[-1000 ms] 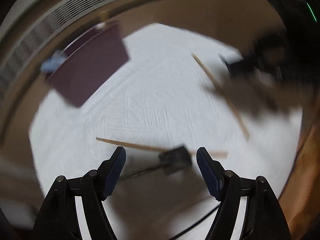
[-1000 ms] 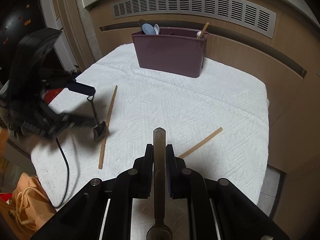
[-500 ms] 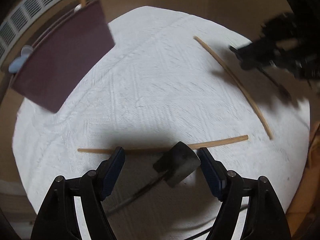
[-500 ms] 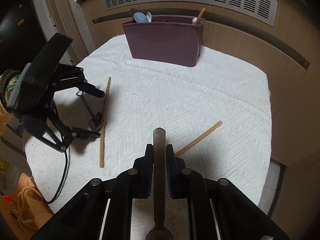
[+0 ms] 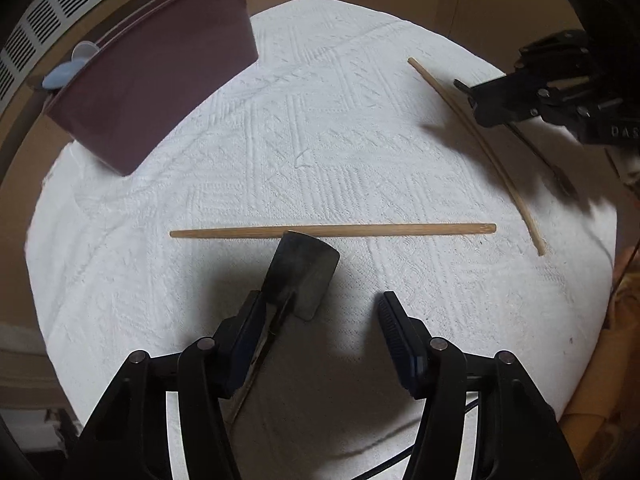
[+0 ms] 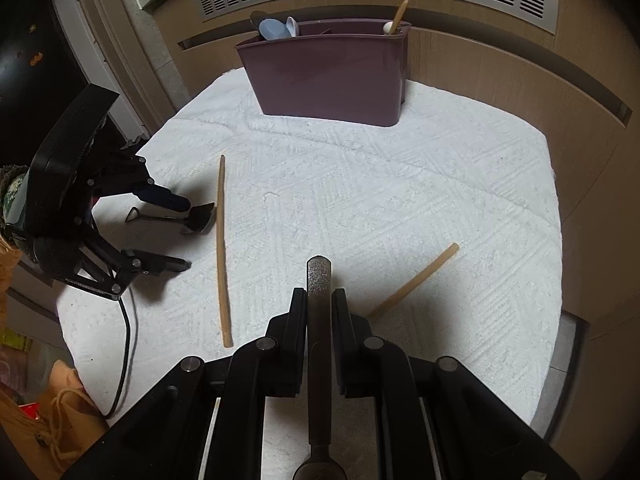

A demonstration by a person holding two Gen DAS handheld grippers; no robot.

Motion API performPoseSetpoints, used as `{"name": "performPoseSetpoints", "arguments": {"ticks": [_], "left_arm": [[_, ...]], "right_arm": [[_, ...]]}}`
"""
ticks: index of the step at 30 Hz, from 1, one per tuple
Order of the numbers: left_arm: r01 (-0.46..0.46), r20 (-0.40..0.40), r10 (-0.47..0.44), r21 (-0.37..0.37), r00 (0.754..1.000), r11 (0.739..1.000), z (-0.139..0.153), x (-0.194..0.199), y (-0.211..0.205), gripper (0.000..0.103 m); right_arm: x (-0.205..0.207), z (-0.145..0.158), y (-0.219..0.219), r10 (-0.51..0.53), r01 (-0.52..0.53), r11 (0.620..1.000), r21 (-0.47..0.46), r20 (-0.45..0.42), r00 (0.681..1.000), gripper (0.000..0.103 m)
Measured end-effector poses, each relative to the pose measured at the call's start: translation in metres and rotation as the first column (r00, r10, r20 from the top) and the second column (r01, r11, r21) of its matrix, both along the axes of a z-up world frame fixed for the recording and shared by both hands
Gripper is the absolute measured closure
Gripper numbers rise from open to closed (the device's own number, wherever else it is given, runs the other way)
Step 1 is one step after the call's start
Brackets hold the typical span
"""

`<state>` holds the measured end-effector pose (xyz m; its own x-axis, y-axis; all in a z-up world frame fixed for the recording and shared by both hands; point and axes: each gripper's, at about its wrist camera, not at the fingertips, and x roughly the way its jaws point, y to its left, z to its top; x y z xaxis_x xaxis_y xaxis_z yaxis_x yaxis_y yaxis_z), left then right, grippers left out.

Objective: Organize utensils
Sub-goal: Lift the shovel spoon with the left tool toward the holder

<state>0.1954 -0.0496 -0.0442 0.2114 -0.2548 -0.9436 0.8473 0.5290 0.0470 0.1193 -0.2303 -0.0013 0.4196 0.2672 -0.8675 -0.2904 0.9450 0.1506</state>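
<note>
Left tongs (image 5: pixel 320 316) spread wide; dark spatula (image 5: pixel 304 276) lies btwn them, against the left finger, blade touching a chopstick (image 5: pixel 332 231) on the white-clothed tabletop (image 5: pixel 340 128). Right tongs (image 6: pixel 319 308) clamp a metal utensil handle (image 6: pixel 319 320). Maroon caddy (image 6: pixel 328 76) at back holds spoons, a stick.

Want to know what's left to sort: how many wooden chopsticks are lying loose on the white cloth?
2. One chopstick lies beside the left gripper; the other chopstick lies just right of the right gripper. Another stick already stands in the purple caddy.
</note>
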Motion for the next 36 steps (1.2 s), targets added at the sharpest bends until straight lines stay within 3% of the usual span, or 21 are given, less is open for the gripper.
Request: {"name": "performPoseSetpoints", "arguments": {"ticks": [12,15,18,19,20,25,31,35,36], "left_arm": [[-0.065,-0.003,0.065,-0.087,0.998,0.994,0.002,0.026,-0.014,0.048],[-0.097,0.011,0.098,-0.103,0.995,0.990,0.006,0.026,-0.011,0.065],[-0.140,0.053,0.146,-0.109,0.988,0.984,0.009,0.017,-0.009,0.069],[-0.158,0.064,0.167,-0.129,0.984,0.979,0.011,0.012,-0.005,0.075],[-0.172,0.074,0.186,-0.157,0.980,0.972,0.013,0.008,-0.002,0.095],[-0.280,0.118,0.331,-0.319,0.936,0.905,0.048,-0.010,0.029,0.101],[-0.339,0.148,0.412,-0.362,0.899,0.869,0.077,-0.012,0.057,0.102],[-0.296,0.211,0.354,-0.263,0.911,0.918,0.074,-0.004,0.059,0.098],[-0.245,0.204,0.287,-0.208,0.936,0.947,0.067,-0.002,0.055,0.097]], "right_arm": [[0.002,0.013,0.010,0.023,-0.023,1.000,0.005,0.027,0.999,0.092],[0.005,0.011,0.009,0.022,-0.023,1.000,0.013,0.023,0.999,0.092],[0.009,0.010,0.007,0.009,-0.009,1.000,0.026,0.022,1.000,0.092],[0.010,0.011,0.006,0.006,-0.006,0.999,0.032,0.025,1.000,0.092],[0.011,0.012,0.005,0.002,-0.004,0.999,0.037,0.031,1.000,0.092],[0.008,0.029,0.007,-0.005,0.002,0.999,0.043,0.077,0.997,0.092],[0.002,0.049,0.011,-0.002,-0.002,0.999,0.032,0.127,0.992,0.092],[-0.004,0.055,0.015,0.005,-0.009,1.000,0.026,0.143,0.990,0.092],[-0.006,0.055,0.015,0.008,-0.012,1.000,0.027,0.144,0.990,0.092]]}}
